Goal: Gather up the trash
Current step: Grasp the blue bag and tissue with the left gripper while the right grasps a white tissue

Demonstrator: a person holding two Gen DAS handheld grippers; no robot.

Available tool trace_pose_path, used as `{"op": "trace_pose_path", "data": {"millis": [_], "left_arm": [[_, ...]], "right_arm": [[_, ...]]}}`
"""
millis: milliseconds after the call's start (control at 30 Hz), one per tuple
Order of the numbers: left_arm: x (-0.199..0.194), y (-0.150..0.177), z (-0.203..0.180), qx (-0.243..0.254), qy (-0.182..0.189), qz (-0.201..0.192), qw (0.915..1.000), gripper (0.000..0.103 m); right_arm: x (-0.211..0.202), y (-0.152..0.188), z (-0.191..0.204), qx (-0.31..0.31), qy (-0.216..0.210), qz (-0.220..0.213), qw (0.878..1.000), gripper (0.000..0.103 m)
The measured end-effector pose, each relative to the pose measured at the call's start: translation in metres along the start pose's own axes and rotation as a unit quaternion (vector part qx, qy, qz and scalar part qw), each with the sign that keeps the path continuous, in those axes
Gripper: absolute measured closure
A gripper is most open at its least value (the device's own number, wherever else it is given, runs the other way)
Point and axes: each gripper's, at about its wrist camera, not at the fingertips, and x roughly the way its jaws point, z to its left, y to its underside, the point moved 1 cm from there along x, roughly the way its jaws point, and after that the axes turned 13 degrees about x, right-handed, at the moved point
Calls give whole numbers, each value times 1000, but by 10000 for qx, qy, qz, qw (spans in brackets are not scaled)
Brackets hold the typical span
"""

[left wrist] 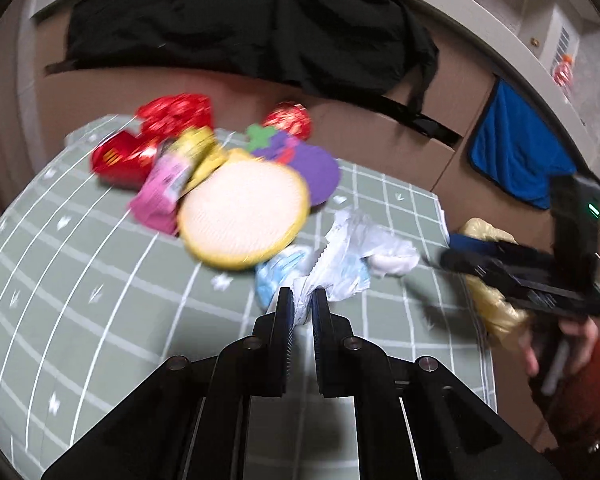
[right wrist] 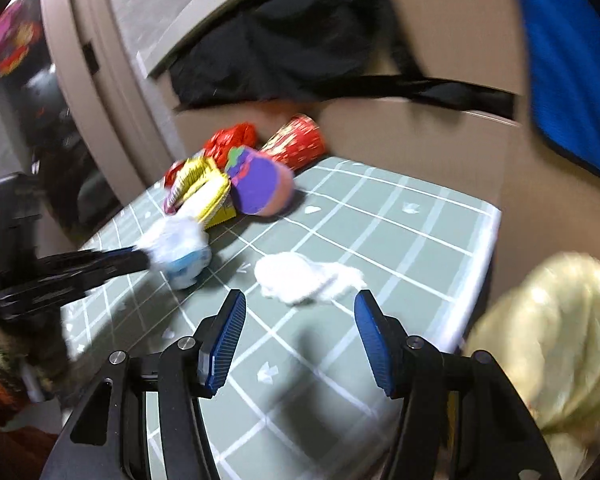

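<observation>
Currently left gripper pinching edge of white-and-blue plastic wrapper, wrapper near centre of bench. Right gripper spread wide, empty, hovering just near of white crumpled tissue. Yellowish bag off bench's right edge, presumably trash receptacle.

Risks:
- pinch on thin edge only; wrapper may slip or tear on lift
- trailing wrapper may drag tissue
- frames blurred; fast motion could knock yellow round dish and snack packets on far left.

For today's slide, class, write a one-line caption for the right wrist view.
Open right gripper hovers before a crumpled white tissue on the green grid tablecloth.
</observation>
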Motion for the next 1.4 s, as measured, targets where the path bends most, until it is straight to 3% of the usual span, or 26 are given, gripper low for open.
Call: {"op": "trace_pose_path", "data": {"millis": [67,200,333,467,600,733,867,967,1067,1133,1267,1400], "left_arm": [[-5,8,10,-196,106,-14,9998,89],[-17,16,26,-623,428,-121,9971,50],[-35,16,38,-818,473,-343,9949,48],[-27,9,44,-996,531,-299,9932,47],[0,-2,33,-1143,738,-81,9907,46],[32,-13,25,-1264,390,113,9911,44],[64,-20,19,-1194,-273,366,9918,42],[80,-18,16,-1255,-270,519,9904,42],[83,-21,12,-1255,-350,524,9901,43],[81,-23,10,-1171,-279,525,9913,62],[63,-28,0,-582,-561,406,9959,65],[39,-30,7,-424,-737,189,9962,65]], "right_arm": [[18,-10,6,-143,-13,93,9999,49],[53,-22,8,-156,2,347,9993,49],[66,-17,5,108,-46,602,9981,48],[54,6,17,61,-573,880,9945,48],[40,28,25,-60,-701,998,9925,48],[9,37,13,166,-498,570,9970,48],[-24,42,-2,259,79,-128,9996,48],[-39,46,-10,263,494,-441,9975,48],[-40,47,-15,352,585,-450,9967,48],[-37,45,-18,496,478,-389,9969,48],[-16,35,-4,659,445,-282,9964,51],[16,25,19,581,438,-97,9973,56]]}}
